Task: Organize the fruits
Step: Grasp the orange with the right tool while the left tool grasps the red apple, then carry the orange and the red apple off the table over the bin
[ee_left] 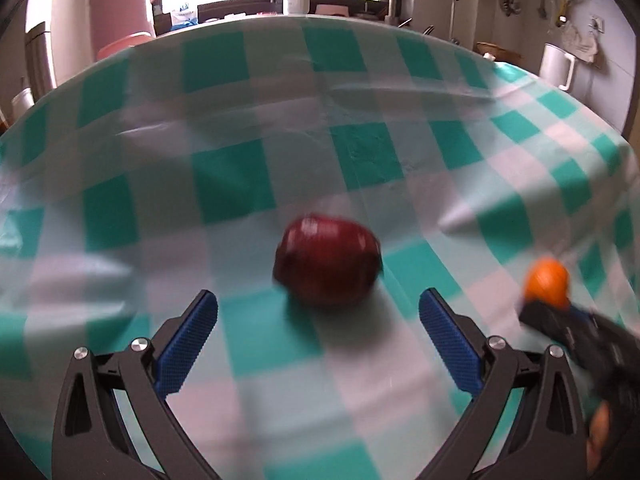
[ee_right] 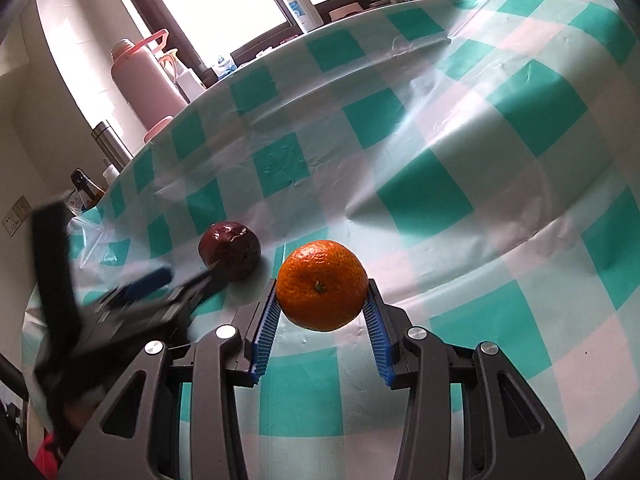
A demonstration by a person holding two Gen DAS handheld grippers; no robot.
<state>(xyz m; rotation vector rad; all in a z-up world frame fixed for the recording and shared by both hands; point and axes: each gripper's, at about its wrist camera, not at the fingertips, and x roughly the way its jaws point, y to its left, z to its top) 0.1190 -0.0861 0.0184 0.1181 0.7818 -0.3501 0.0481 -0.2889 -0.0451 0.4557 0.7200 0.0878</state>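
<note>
A dark red apple (ee_left: 327,261) lies on the green and white checked tablecloth (ee_left: 280,128), just ahead of my left gripper (ee_left: 319,300), which is open and empty with its blue pads either side of the apple's near edge. My right gripper (ee_right: 322,291) is shut on an orange (ee_right: 322,289), held between the blue pads just above the cloth. The orange (ee_left: 547,280) and right gripper also show at the right of the left wrist view. The apple (ee_right: 229,250) and the blurred left gripper (ee_right: 176,284) show at the left of the right wrist view.
Beyond the table's far edge stand a white pump bottle (ee_right: 299,4), a pink thermos (ee_right: 144,84), a steel flask (ee_right: 110,144) and a white jug (ee_left: 557,65). The tablecloth (ee_right: 460,160) is creased and shiny.
</note>
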